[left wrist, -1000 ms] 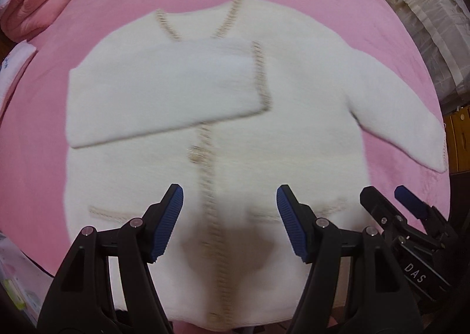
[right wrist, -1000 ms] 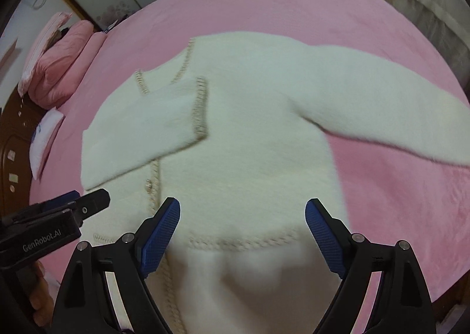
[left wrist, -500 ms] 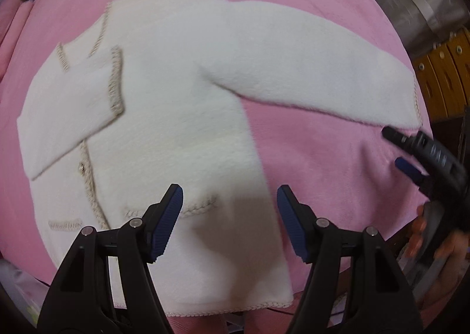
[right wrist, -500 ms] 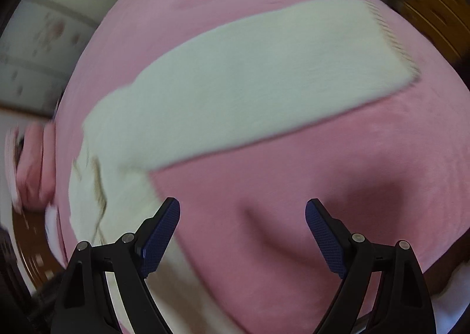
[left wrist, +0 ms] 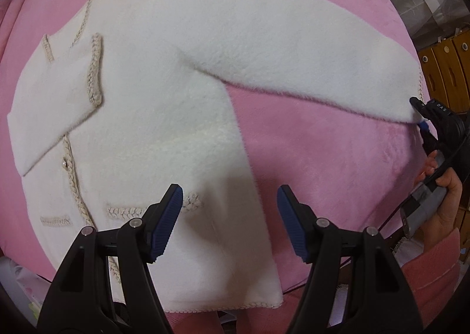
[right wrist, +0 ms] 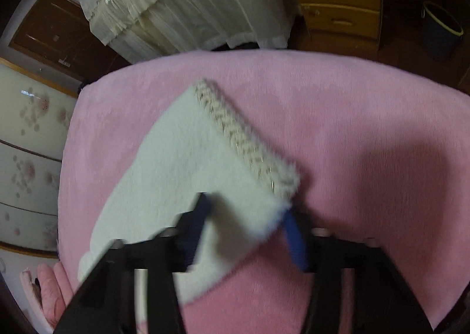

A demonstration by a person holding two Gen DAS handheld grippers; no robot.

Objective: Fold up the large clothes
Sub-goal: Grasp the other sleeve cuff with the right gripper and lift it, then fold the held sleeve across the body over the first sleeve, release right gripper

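**Right sleeve cuff ready for the fold**

Pink bed [left wrist: 323, 158] under a fluffy white cardigan [left wrist: 164, 116], spread flat, one sleeve already laid across the chest. Left gripper [left wrist: 229, 216] hovering above the hem, jaws wide open, holding nothing. Right gripper [right wrist: 246, 225] at the outstretched sleeve's cuff [right wrist: 243, 140], jaws straddling the corner (blurred, so closed or not: cannot tell). Probably soft, light, limp; best pinched at the braided cuff edge.

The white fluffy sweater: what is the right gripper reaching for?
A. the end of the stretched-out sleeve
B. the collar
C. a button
A: the right gripper has its open fingers on either side of the corner of the sleeve end, by the braided cuff.
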